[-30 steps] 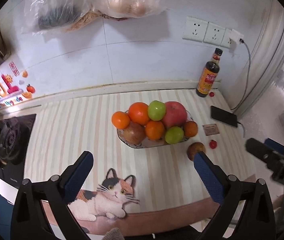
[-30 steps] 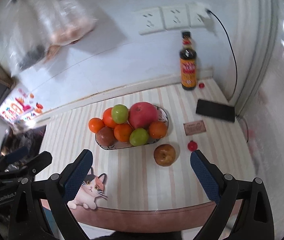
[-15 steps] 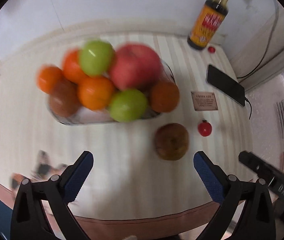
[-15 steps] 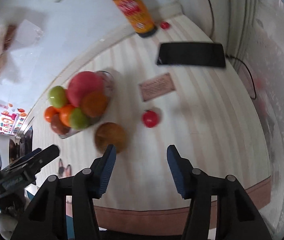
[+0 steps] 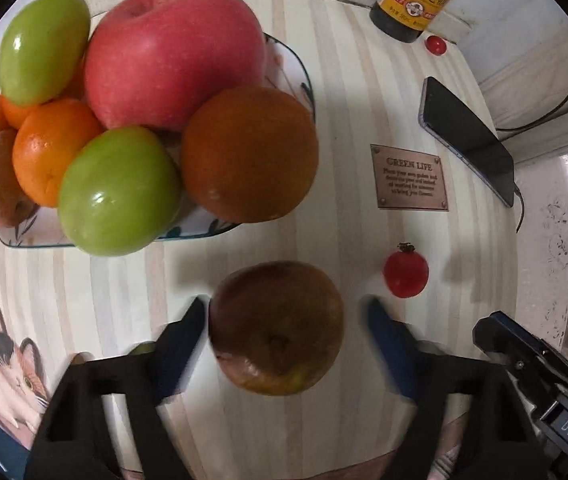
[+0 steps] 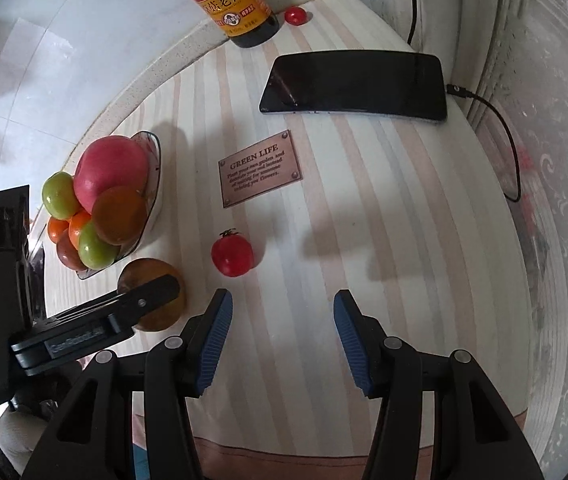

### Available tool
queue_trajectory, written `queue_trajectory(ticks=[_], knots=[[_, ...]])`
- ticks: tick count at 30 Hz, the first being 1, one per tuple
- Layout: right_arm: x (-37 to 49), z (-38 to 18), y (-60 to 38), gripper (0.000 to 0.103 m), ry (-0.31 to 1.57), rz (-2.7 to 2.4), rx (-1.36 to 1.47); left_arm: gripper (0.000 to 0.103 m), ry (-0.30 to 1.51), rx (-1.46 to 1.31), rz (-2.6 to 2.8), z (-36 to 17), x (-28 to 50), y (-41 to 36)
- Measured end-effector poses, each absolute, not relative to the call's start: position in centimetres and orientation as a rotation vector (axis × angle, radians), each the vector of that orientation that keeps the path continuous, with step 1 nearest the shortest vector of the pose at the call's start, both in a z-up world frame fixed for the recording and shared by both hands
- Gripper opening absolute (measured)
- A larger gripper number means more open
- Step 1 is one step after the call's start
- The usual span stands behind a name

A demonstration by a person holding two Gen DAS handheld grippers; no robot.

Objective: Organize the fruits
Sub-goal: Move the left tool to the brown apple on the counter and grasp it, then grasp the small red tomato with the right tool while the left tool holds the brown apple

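Left wrist view: my left gripper [image 5: 284, 320] has just been closing around the brown fruit [image 5: 275, 326], which lies just in front of the bowl [image 5: 292, 60]; one pad nearly touches, the other is apart. It looks firm, round and smooth, so I'd pinch its widest middle.

Right wrist view: my right gripper [image 6: 281, 320] stands half-closed and empty, the cherry tomato [image 6: 231, 256] just ahead, right of the bowl

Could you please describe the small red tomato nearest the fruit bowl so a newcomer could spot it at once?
Start at the heaped fruit bowl on the striped countertop. Just in front of it lies a loose brownish apple, and beside that, below the brown "GREEN LIFE" plaque, sits the tomato. It is the smallest fruit there, bright red with a dark stem; a second one lies far off by the sauce bottle.
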State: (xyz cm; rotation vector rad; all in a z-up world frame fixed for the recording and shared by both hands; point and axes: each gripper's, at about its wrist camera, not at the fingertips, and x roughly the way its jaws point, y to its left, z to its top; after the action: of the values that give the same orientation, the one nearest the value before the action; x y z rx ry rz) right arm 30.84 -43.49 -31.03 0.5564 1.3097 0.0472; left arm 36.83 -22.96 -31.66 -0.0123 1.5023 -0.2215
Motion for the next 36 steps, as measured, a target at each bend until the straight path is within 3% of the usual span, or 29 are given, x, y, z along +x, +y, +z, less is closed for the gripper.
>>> queue_trajectory(ticks=[6, 16, 23, 36], knots=[[31.7, -31.0, -43.3, 0.056, 1.317, 0.066, 0.561, 0.062, 1.476, -0.001, -0.217, -31.0, 35.3, -20.6], [36.2, -32.6, -39.3, 0.056, 1.313, 0.125, 0.513, 0.062, 1.493, -0.072, -0.023, -30.0, 30.8, -7.9], [37.3, -33.4, -36.2, 0.033, 1.322, 0.108, 0.354, 0.062, 1.494, -0.194, 0.057, -30.6, 29.9, -3.0], [36.6, -32.4, -34.7, 0.033, 1.318, 0.187, 0.407, 0.063, 1.51, -0.226, 0.022, -31.1, 28.9, -1.1]])
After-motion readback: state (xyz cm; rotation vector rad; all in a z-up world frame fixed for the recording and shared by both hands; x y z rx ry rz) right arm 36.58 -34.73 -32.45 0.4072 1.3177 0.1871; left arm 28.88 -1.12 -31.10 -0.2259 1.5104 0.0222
